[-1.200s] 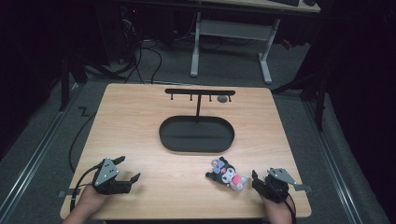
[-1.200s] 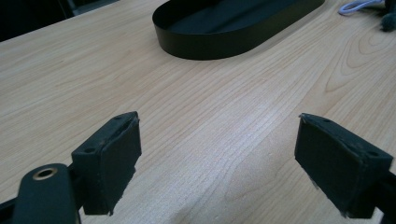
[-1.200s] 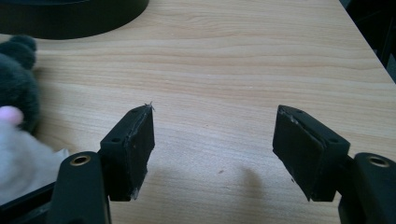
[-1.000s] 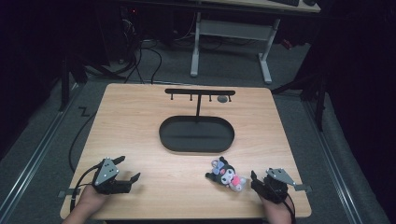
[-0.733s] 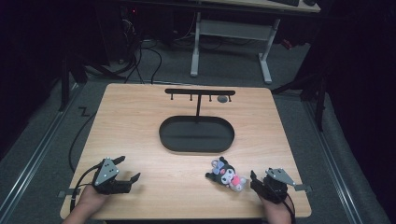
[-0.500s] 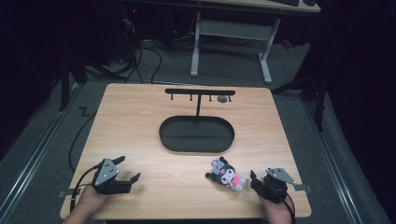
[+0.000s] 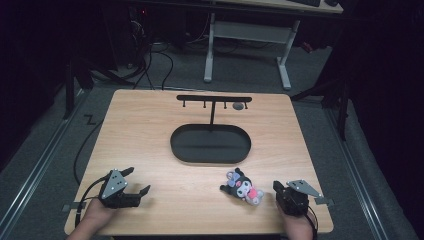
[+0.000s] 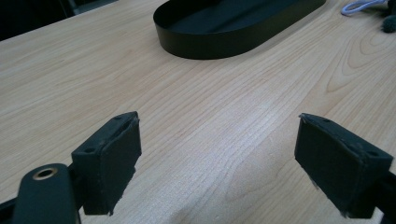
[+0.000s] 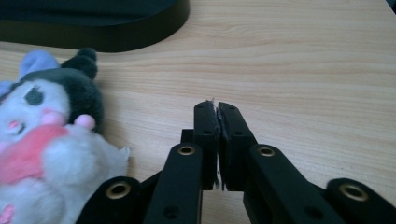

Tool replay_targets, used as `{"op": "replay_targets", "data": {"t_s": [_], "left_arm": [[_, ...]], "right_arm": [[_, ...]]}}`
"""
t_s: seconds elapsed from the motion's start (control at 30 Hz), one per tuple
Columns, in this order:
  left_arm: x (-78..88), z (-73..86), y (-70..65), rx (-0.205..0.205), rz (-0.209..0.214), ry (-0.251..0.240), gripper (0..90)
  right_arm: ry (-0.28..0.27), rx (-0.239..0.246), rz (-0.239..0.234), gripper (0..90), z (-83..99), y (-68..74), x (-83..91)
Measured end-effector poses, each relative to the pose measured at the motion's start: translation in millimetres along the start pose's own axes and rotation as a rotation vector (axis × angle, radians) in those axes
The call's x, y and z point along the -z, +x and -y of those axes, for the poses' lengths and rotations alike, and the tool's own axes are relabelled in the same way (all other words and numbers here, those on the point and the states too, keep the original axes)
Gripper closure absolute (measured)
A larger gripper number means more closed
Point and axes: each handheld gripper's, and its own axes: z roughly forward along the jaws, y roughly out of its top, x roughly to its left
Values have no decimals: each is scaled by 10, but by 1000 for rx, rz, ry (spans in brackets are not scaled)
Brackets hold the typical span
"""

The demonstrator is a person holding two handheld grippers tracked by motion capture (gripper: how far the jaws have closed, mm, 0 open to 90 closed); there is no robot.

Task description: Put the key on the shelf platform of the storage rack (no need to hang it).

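Two grippers rest low on a light wooden tabletop (image 7: 150,135), with a small stuffed toy close to the right one.

The tabletop is wide and pale, with wavy wood lines. In its middle sits a black oval tray (image 7: 210,145) with a low wall, and behind the tray a thin black stand with little hooks (image 7: 214,100) points up. The left gripper (image 7: 137,181) lies near the front left corner in a hand (image 7: 92,220), and its jaws are wide apart with just bare wood between them. The right gripper (image 9: 217,119) lies near the front right corner, and its jaws have just been closing and are now pressed together with nothing between them. The small fluffy toy with a white face, black hood and pink front (image 7: 242,186) lies on the wood in front of the tray, just beside the right gripper, not touching its jaws.
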Motion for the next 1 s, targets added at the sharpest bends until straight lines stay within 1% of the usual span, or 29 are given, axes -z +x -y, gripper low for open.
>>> {"op": "replay_targets", "data": {"t_s": [0.13,0.17,0.2,0.3,0.4,0.43,0.47,0.53,0.57,0.7,0.77,0.8,0.83,0.9,0.93,0.97,1.0], "left_arm": [[1,0,0,-1,0,0,155],[1,0,0,-1,0,0,155],[0,0,1,1,0,0,155],[-1,0,2,3,0,-2,155],[0,-1,1,0,1,-1,155],[0,-1,1,0,1,-1,155],[-2,0,3,4,0,-2,155],[-2,0,2,3,-1,-2,155],[-2,0,2,3,0,-3,155],[-7,-1,10,11,-2,-4,155],[-9,-4,16,14,-2,0,155],[-11,-5,20,19,-4,3,155],[-11,-5,20,19,-4,3,155],[-9,-5,10,12,-7,4,155],[-9,-3,2,5,-7,1,155],[-7,-3,-2,1,-6,2,155],[-8,-2,-6,-1,-7,0,155]], "right_arm": [[3,52,-15,888,-1,97,10],[3,52,-15,888,-1,97,10],[2,73,-28,888,0,159,20],[9,106,-38,887,4,243,36],[14,126,-50,887,15,300,48],[14,126,-50,887,15,300,48],[21,136,-53,885,23,332,59],[23,138,-50,884,37,356,75],[22,149,-53,883,47,364,81],[29,146,-56,879,69,390,107],[30,149,-62,874,85,401,123],[32,149,-76,858,106,415,138],[32,149,-76,858,106,415,138],[33,153,-79,802,127,420,155],[28,153,-66,778,132,408,163],[28,153,-66,778,132,408,163],[21,141,-52,738,126,382,169]]}}
